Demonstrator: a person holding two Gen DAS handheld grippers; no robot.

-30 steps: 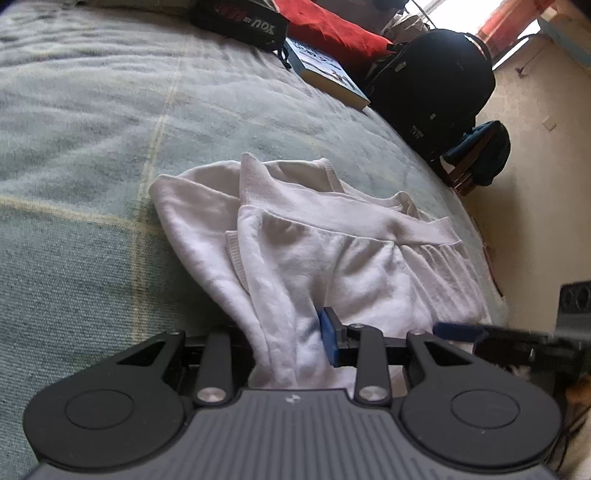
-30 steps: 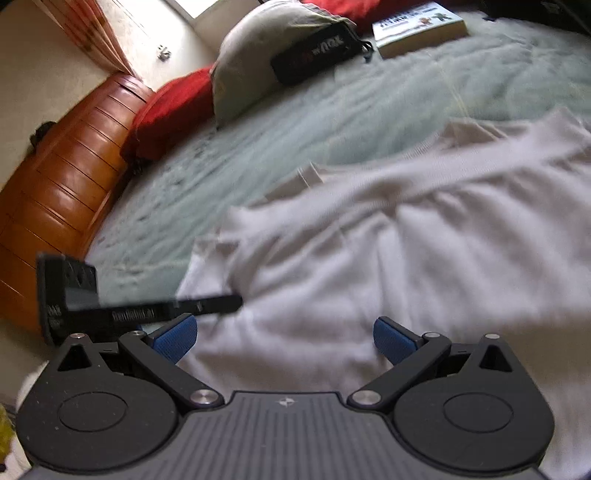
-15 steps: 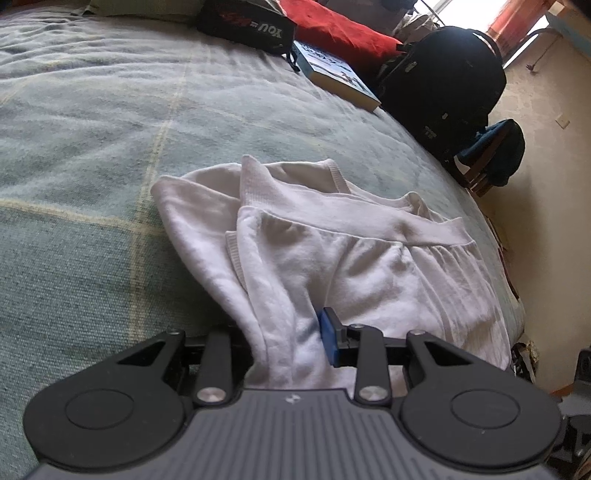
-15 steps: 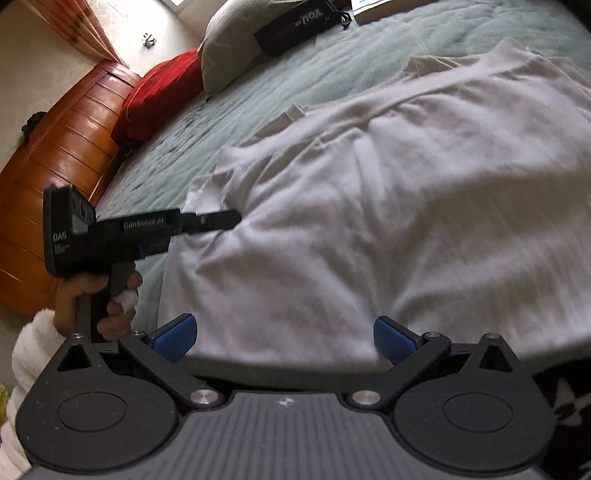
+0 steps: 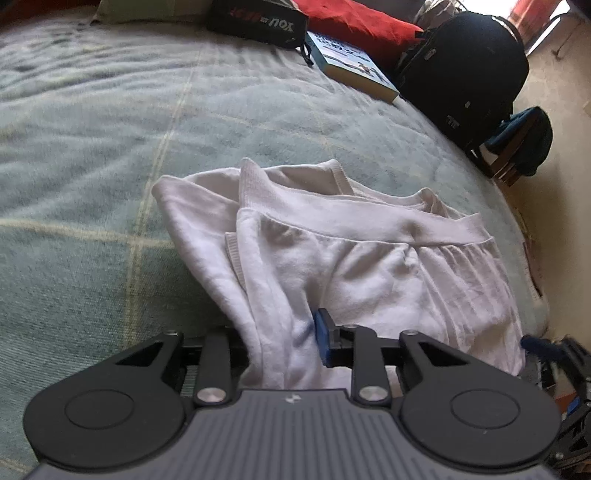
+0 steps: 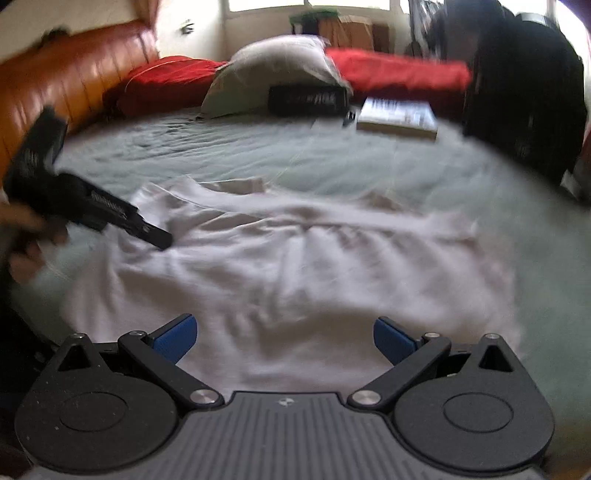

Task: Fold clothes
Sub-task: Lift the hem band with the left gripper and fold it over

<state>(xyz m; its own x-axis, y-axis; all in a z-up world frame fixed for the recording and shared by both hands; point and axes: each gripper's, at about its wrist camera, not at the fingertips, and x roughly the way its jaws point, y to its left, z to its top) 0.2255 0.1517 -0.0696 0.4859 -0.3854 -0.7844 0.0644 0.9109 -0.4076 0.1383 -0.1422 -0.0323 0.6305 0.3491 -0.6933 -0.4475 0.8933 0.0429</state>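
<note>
1. The white sweatshirt (image 5: 369, 266) lay spread on the pale green bedspread (image 5: 110, 147), near the bed's front edge, with its ribbed hem band running across the top of the folded body.
2. The left gripper (image 5: 284, 347) had a bunched fold of that sweatshirt between its fingers, and its jaws were closing on the cloth; the blue pad (image 5: 322, 341) on one side pressed into the fabric, while the other pad was hidden behind the fold.
3. In the right wrist view, the same gripper came in from the left edge, its black body over the garment's left side, carried by a blurred hand (image 6: 26, 240).
4. The right gripper (image 6: 284, 338) hovered over the sweatshirt's near edge with its jaws spread wide, nothing between the two blue pads.
5. That view was smeared with motion, so fine detail of the cloth there could not be read.
6. Now to the containers: a black zipped pouch (image 5: 258, 22) with red and white lettering lay at the far side of the bed, closed, its contents unseen.
7. A black backpack (image 5: 469, 70) stood just off the bed's right side, shut too as far as could be told.
8. A book (image 5: 351, 70) lay flat beside the pouch, and a red cushion (image 5: 354, 22) lay behind them.
</note>
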